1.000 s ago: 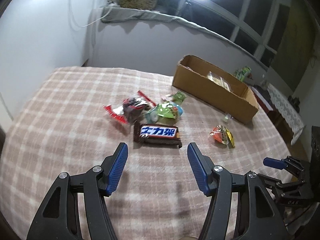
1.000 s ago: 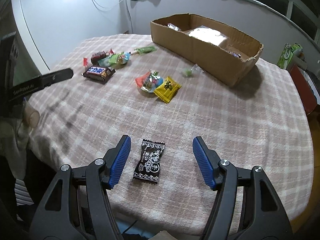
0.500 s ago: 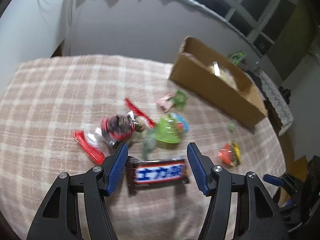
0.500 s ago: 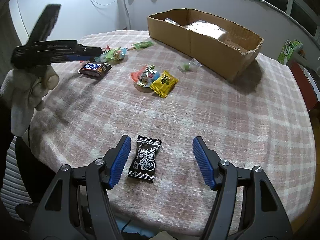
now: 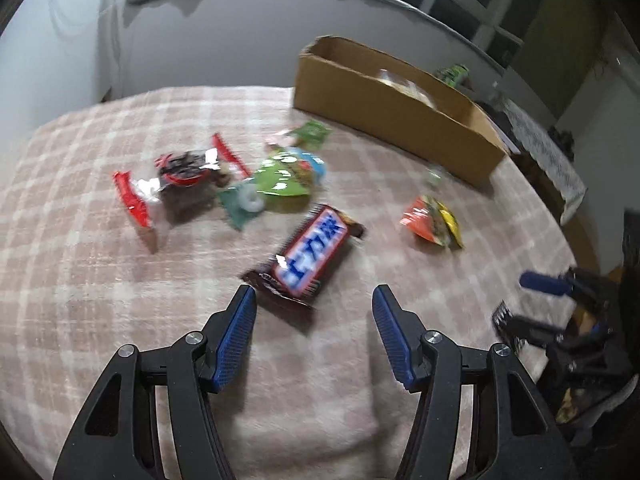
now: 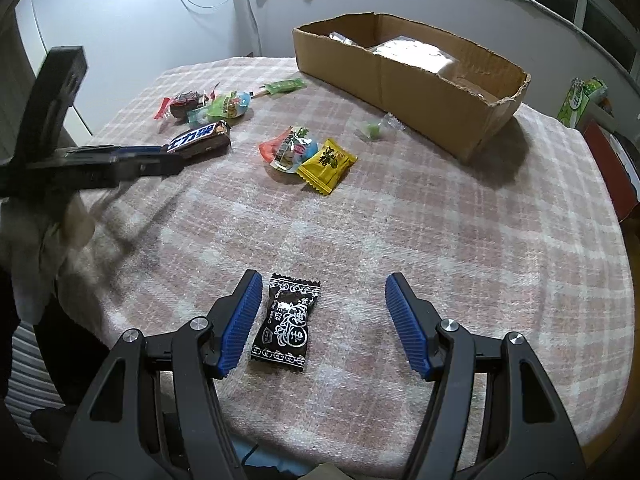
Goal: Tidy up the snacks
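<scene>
The left gripper (image 5: 314, 330) hangs over the pink plaid tablecloth (image 5: 80, 280) with its blue-padded jaws parted and nothing between them. Just ahead of its fingertips lies a brown chocolate bar (image 5: 310, 254) with a blue label, set at a slant, its near end close to the left-hand pad (image 5: 236, 336); the wrapper looks smeared by motion blur. Further ahead and to the left sits a red-ended clear snack packet (image 5: 172, 180), and straight ahead of the bar a green packet (image 5: 280, 178). Ahead and to the right lie an orange packet (image 5: 424, 220) and a yellow one touching each other, and beyond them stands an open cardboard box (image 5: 392, 116) holding some pale bags.

The right gripper (image 6: 320, 324) also stands wide apart, gripping nothing. A black candy wrapper (image 6: 288, 322) with white lettering lies flat on the cloth between its jaws, nearer the left-hand pad (image 6: 240, 324) without clearly touching it. Ahead of this gripper are the yellow sachet (image 6: 328, 164) and a small green candy (image 6: 374, 128) near the box wall.
</scene>
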Motion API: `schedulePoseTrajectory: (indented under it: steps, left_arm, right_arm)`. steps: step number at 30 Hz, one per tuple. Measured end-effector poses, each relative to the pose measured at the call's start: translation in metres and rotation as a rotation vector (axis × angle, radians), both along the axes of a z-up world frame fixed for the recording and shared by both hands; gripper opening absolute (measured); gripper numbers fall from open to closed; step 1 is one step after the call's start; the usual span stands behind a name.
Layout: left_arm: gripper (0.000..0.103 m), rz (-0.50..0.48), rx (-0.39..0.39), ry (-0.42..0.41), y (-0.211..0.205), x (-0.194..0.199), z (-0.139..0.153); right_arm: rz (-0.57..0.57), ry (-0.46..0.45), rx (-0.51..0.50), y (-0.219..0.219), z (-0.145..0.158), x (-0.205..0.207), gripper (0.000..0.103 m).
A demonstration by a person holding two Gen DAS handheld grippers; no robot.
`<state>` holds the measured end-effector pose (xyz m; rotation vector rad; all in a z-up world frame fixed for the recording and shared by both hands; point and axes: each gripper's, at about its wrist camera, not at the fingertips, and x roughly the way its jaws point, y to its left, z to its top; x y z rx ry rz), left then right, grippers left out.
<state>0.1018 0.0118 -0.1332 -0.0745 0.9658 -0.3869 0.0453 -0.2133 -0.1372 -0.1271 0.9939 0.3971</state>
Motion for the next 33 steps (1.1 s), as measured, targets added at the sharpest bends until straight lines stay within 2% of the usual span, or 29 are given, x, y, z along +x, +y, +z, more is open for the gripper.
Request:
schedulePoseTrajectory:
  steps: [3, 8, 14, 16, 17, 19, 21, 33]
  left_arm:
    - [0.059, 0.034, 0.079, -0.076, -0.003, -0.005, 0.008]
    - [0.06, 0.028, 0.123, -0.094, -0.008, 0.007, 0.012]
    - [0.059, 0.032, 0.099, -0.06, -0.01, 0.021, -0.001]
    - [0.049, 0.032, 0.096, -0.052, -0.011, 0.023, -0.005]
    - [0.047, 0.038, 0.102, -0.06, -0.011, 0.023, -0.006]
    - [0.036, 0.037, 0.101, -0.06, -0.011, 0.021, -0.006]
    - [0.032, 0.034, 0.096, -0.062, -0.011, 0.02, -0.006]
    - [0.027, 0.06, 0.049, -0.06, -0.006, 0.009, -0.003]
  right_arm:
    - [0.0, -0.008, -0.002, -0.001, 0.002, -0.003, 0.067]
    - [0.005, -0.013, -0.017, -0.002, 0.003, -0.009, 0.064]
    - [0.033, 0.009, -0.035, 0.008, -0.003, -0.012, 0.056]
    - [0.048, 0.014, -0.049, 0.014, -0.006, -0.012, 0.05]
    - [0.055, 0.02, -0.058, 0.017, -0.008, -0.012, 0.04]
    - [0.066, 0.004, -0.091, 0.022, -0.008, -0.015, 0.037]
    - [0.08, 0.005, -0.093, 0.024, -0.008, -0.016, 0.026]
    - [0.042, -0.007, -0.067, 0.012, -0.003, -0.009, 0.025]
